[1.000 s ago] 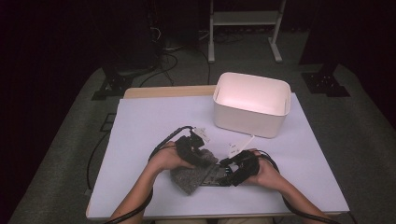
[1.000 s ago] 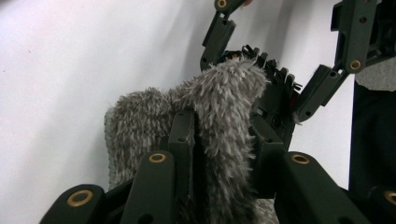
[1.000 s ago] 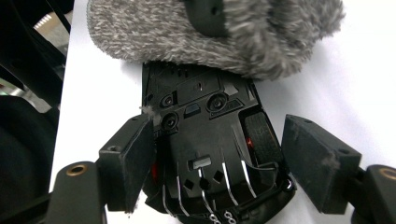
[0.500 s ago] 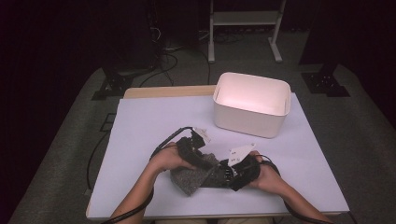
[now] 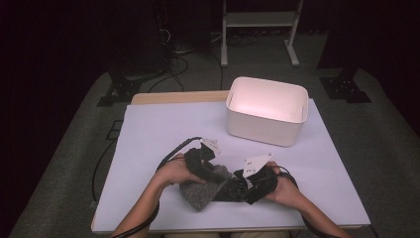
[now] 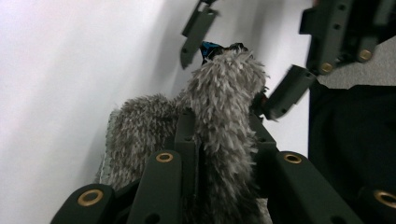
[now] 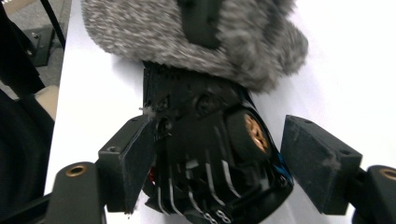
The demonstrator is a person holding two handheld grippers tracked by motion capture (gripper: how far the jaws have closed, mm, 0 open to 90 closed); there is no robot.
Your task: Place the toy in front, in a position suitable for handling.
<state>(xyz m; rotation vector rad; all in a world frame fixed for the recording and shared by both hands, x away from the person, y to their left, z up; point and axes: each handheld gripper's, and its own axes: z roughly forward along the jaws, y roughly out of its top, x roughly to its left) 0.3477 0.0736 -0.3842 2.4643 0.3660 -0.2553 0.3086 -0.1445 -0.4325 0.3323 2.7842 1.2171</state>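
Furry cover (image 5: pixel 200 191) lay on the table (image 5: pixel 158 134), well in front of the white bin (image 5: pixel 266 116), w/ a black mic (image 5: pixel 233 191) sticking out of its right end, nearer the bin's side than the fur. We had the left gripper (image 6: pixel 219 126) clamped on the fur; its jaws had just been closing, fur pinched between them. Right gripper (image 7: pixel 219 154) stood spread around the mic body, one pad touching, the other apart, so not yet a grip. Step in hand, as we judged: pulling cover off mic. Next move prob. called for closing the right jaws, then drawing the hands apart.
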